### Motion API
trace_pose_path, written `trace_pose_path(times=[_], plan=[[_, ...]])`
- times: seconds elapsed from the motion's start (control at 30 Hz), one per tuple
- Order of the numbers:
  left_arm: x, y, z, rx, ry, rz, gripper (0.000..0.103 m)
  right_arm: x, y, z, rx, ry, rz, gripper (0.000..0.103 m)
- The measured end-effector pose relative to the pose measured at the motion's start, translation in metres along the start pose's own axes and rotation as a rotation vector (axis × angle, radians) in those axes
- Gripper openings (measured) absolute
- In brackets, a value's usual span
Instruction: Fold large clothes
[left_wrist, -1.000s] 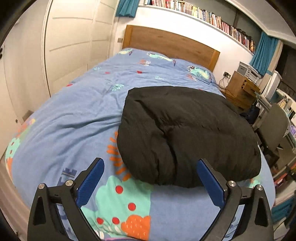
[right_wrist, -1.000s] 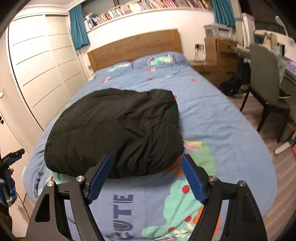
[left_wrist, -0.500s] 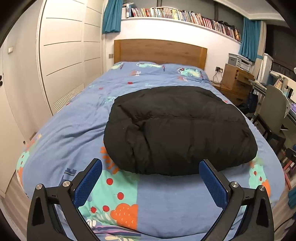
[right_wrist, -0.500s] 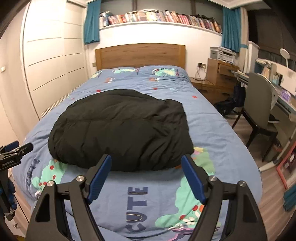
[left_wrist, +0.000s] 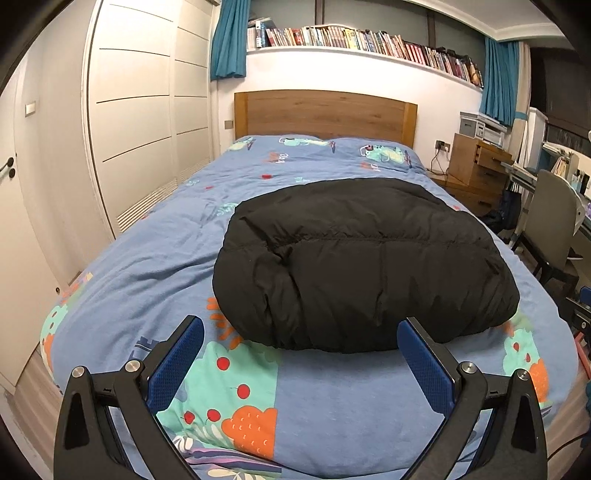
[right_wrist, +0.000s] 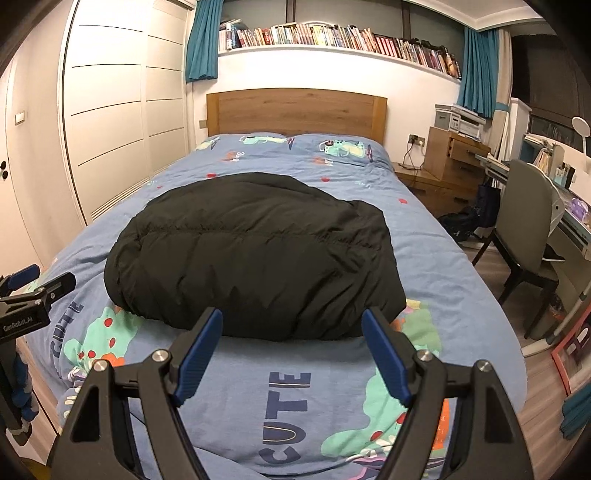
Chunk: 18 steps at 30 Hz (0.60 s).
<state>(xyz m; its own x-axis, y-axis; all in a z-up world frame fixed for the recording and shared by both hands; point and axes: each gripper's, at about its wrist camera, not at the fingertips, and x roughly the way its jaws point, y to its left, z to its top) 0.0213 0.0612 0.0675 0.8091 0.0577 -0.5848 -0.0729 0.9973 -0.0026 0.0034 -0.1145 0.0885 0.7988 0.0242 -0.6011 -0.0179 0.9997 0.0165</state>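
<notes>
Bedding (left_wrist: 155, 266) fills both frames, with the black padded jacket (left_wrist: 362, 266) bundled at centre. Left gripper (left_wrist: 301, 354) and right gripper (right_wrist: 291, 343) hang apart and empty, bottom of frame. Folding looks finished; next probably needs only smoothing.

Left tool (left_wrist: 301, 332) jaws wide apart, empty, right tool (right_wrist: 291, 325) likewise

bedroom: wardrobe (left_wrist: 140, 147), bookshelf (left_wrist: 362, 40), desk chair (right_wrist: 524, 229).

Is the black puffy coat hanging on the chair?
No, the black puffy coat lies folded in a bundle on the blue bed cover, while the chair stands empty beside the bed.
</notes>
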Motion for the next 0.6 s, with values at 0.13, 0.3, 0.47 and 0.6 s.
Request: trace_pose_path(times=[0.13,0.3,0.47,0.6], plan=[[0.005,-0.003,-0.002,0.014,0.011,0.003,0.102,0.007,0.000,-0.001,0.002,0.010,0.000,0.077],[0.011,0.000,-0.007,0.012,0.029,0.009,0.102,0.012,0.000,-0.003,0.000,0.022,-0.006,0.077],[0.015,0.005,-0.011,0.005,0.045,0.015,0.102,0.019,0.003,-0.006,-0.009,0.043,-0.015,0.077],[0.018,0.008,-0.012,0.004,0.055,0.017,0.102,0.022,0.004,-0.009,-0.016,0.054,-0.020,0.077]])
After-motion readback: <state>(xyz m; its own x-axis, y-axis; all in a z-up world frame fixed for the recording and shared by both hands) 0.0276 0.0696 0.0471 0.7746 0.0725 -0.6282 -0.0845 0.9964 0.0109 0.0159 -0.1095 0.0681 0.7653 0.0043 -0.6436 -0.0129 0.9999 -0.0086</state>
